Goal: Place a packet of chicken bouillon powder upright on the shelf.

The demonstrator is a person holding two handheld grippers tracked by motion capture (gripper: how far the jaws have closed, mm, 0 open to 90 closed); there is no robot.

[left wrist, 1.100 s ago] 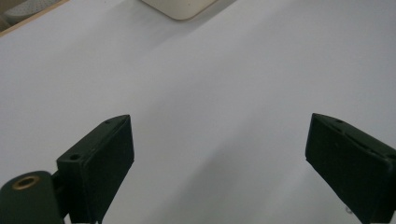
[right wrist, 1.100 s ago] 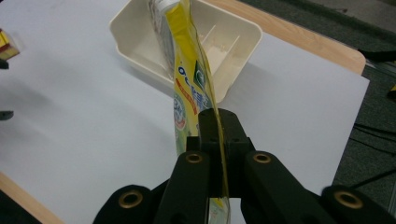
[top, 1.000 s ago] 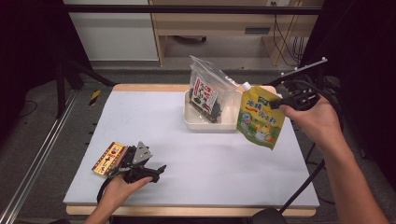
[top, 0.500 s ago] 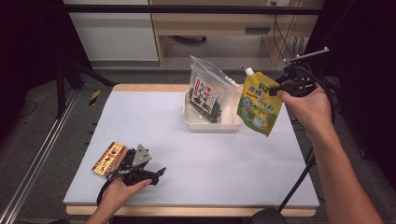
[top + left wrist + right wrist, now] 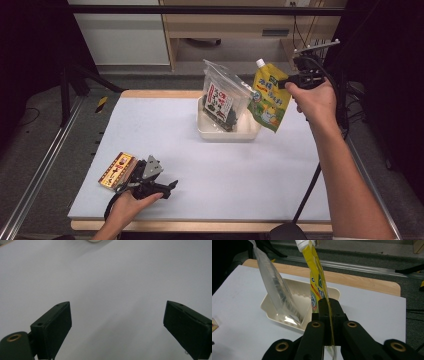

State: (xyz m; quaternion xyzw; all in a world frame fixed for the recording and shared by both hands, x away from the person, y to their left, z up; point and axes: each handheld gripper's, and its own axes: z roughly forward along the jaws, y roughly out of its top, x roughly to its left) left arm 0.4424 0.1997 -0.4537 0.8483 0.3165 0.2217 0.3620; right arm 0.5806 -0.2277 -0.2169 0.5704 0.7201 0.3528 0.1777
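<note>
Print shows on the yellow pouch [image 5: 269, 102], clear bag [image 5: 220, 100] and small packet [image 5: 117, 169], none readable.

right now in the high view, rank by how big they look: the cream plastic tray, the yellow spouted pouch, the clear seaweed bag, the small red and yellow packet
1. cream plastic tray
2. yellow spouted pouch and clear seaweed bag: they look about alike, and the pouch hangs raised nearer the camera, so unranked
3. small red and yellow packet, smallest

Table [image 5: 165, 125] bright, lit from above. Room around it dark. Soft shadows only, no glare. High view a bit fuzzy. Left gripper view pale and blurry. Right gripper view sharp close up, soft far away.
</note>
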